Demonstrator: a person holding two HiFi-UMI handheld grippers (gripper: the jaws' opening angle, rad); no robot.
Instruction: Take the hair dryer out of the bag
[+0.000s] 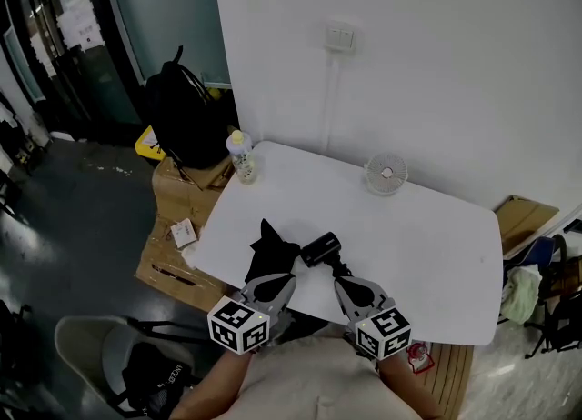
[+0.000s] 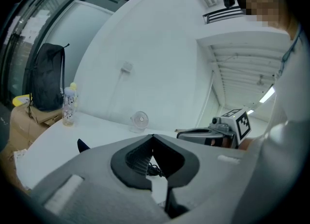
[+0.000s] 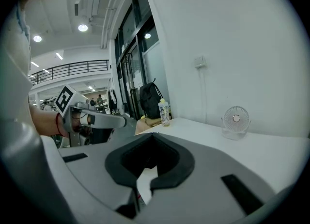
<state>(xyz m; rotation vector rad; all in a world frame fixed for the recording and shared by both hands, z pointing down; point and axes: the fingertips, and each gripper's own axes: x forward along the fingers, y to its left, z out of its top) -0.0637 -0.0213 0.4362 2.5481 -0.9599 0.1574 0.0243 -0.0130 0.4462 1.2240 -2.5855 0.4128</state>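
Grippers, two: left gripper (image 1: 283,276) and right gripper (image 1: 339,278) both clamped tight, left tips at one floppy black fabric bag (image 1: 269,251). One black hair dryer (image 1: 320,248) lies just right of it, outside, on the white table (image 1: 418,236). Farther back: one small white fan (image 1: 386,174), one clear bottle (image 1: 241,156).

White table (image 1: 427,236), black bag (image 1: 270,252), seemingly black hair dryer (image 1: 320,248)

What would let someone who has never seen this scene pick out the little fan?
Start at the white table set against the white wall. Near its far edge, close to the wall, stands the fan. It is the only round, grilled thing there; the bottle at the far left corner is tall and slim.
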